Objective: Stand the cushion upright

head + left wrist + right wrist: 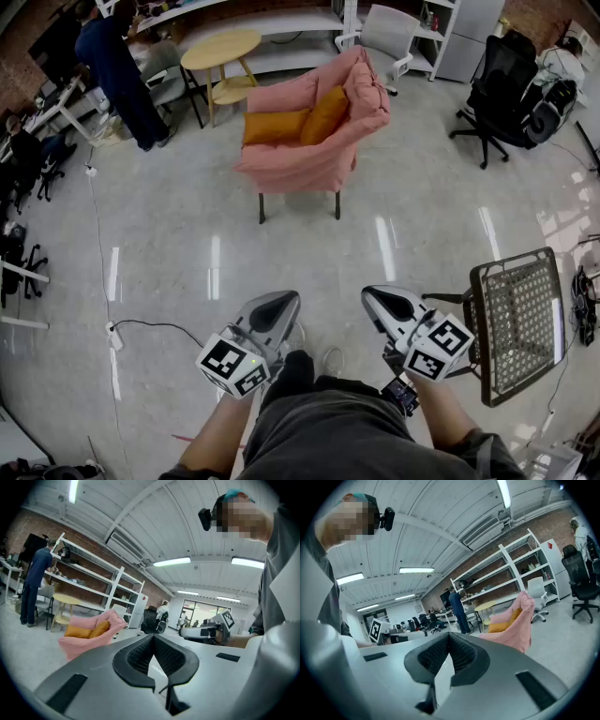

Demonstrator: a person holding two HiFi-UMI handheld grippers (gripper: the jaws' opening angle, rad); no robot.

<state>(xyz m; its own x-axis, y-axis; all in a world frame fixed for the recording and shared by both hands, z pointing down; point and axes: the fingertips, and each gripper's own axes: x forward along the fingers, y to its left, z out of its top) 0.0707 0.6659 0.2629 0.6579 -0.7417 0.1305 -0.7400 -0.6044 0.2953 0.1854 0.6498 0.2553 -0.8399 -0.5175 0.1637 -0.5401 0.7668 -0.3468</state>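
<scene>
A pink armchair [309, 150] stands on the grey floor well ahead of me. On its seat lies a flat orange cushion [275, 127]. A second orange cushion [325, 114] leans against the backrest beside it. My left gripper [281, 302] and right gripper [378, 298] hover low in front of my lap, far from the chair, both shut with nothing in them. The left gripper view shows its jaws [153, 637] closed at the tip, with the armchair [91, 639] and cushions [77, 631] beyond. In the right gripper view the closed jaws [449, 634] point toward the armchair [518, 620].
A round wooden table [222, 52] stands behind the armchair. A person in dark blue [117, 66] stands at a desk, far left. A black office chair [502, 84] is at the far right, a wire mesh stool [520, 319] close on my right. A cable [150, 325] crosses the floor.
</scene>
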